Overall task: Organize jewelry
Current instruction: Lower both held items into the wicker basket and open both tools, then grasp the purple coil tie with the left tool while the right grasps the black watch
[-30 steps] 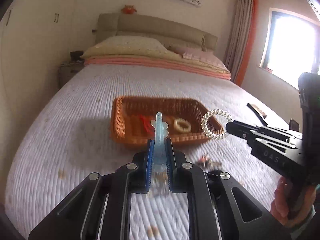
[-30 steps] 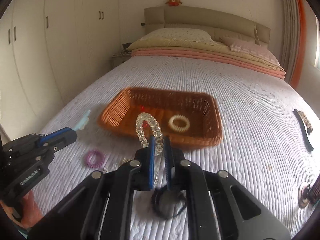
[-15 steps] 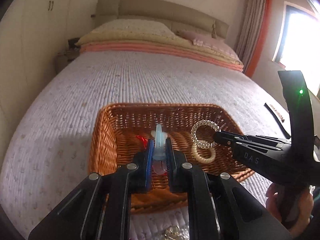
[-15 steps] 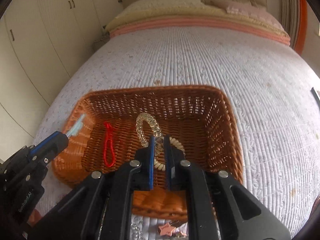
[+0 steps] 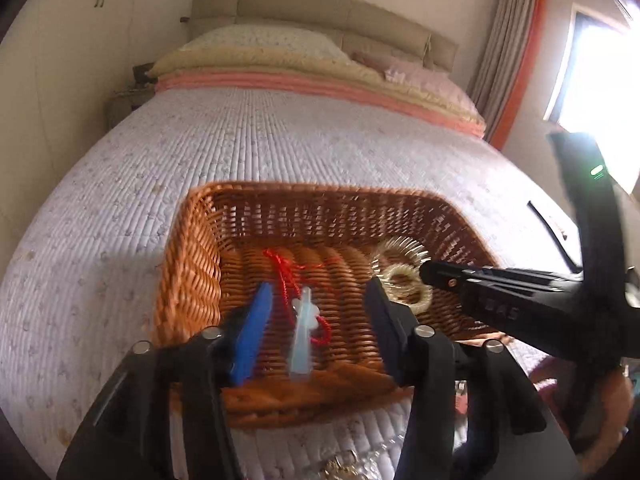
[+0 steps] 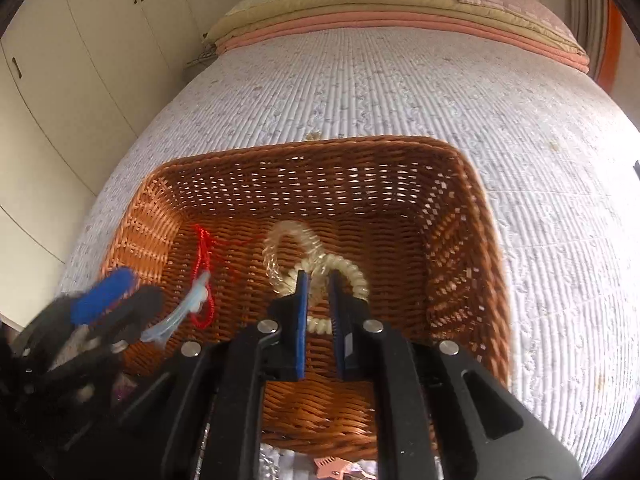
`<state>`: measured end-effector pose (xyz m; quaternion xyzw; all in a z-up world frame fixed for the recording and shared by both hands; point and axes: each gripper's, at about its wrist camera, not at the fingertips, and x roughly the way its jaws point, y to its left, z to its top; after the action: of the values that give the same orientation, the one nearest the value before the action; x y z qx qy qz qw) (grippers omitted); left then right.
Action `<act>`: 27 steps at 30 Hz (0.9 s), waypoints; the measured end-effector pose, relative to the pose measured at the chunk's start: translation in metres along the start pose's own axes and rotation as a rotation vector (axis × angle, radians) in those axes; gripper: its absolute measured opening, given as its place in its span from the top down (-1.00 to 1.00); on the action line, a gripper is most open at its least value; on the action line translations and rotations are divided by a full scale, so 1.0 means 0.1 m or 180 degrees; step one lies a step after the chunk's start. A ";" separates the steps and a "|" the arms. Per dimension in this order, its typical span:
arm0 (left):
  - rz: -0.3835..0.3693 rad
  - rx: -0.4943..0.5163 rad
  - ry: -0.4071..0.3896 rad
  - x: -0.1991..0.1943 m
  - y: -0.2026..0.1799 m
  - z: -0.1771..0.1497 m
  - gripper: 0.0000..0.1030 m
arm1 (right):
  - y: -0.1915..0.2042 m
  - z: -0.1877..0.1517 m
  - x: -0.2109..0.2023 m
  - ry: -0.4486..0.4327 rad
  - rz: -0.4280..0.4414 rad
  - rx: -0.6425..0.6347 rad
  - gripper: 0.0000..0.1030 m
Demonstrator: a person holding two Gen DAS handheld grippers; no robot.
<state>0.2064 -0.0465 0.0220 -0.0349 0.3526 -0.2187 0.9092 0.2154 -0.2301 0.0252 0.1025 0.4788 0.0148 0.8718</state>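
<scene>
A brown wicker basket (image 5: 192, 264) (image 6: 472, 248) lies on the bed. My left gripper (image 5: 318, 304) is open over the basket's left half; a pale blue hair clip (image 5: 302, 336) sits free between its fingers, above a red cord (image 5: 284, 276) (image 6: 204, 256). My right gripper (image 6: 318, 280) has its jaws slightly parted around a clear spiral hair tie (image 6: 292, 244) (image 5: 398, 252), which rests by a cream spiral tie (image 6: 352, 276) (image 5: 404, 284) on the basket floor. The left gripper shows blurred in the right wrist view (image 6: 120, 296).
The bed's quilted cover (image 5: 280, 140) surrounds the basket. Small jewelry pieces lie near the front edge, including a pink star clip (image 6: 330, 464). A dark comb (image 5: 548, 224) lies at the right. Pillows (image 5: 260, 52) are at the head.
Both grippers moved lower into the basket. The left gripper opened and let go of the blue clip. The right gripper's jaws parted slightly with the clear tie lowered beside the cream tie.
</scene>
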 end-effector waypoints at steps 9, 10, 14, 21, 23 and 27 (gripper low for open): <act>-0.0150 -0.0139 -0.0361 -0.78 0.15 -0.04 -0.08 | 0.06 -0.17 -0.56 -0.0297 0.0110 -0.0132 0.77; -0.0175 -0.0162 -0.0401 -0.89 0.18 -0.06 -0.10 | 0.07 -0.20 -0.66 -0.0348 0.0123 -0.0151 0.73; -0.0205 -0.0220 -0.0530 -1.29 0.29 -0.13 -0.23 | 0.14 -0.36 -1.08 -0.0570 0.0220 -0.0221 0.26; -0.0184 -0.0321 -0.0670 -1.88 0.47 -0.35 -0.32 | 0.22 -0.76 -1.53 -0.0724 0.0381 -0.0326 0.18; -0.0160 -0.0330 -0.0668 -1.94 0.50 -0.44 -0.32 | 0.22 -0.88 -1.57 -0.0706 0.0397 -0.0326 0.18; -0.0106 -0.0350 -0.0598 -1.97 0.55 -0.69 -0.32 | 0.18 -1.16 -1.58 -0.0647 0.0313 -0.0315 0.18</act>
<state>0.0527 0.0920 0.0819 -0.1110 0.2768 -0.2098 0.9312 0.0340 -0.2132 0.1001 0.0837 0.3811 0.0706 0.9180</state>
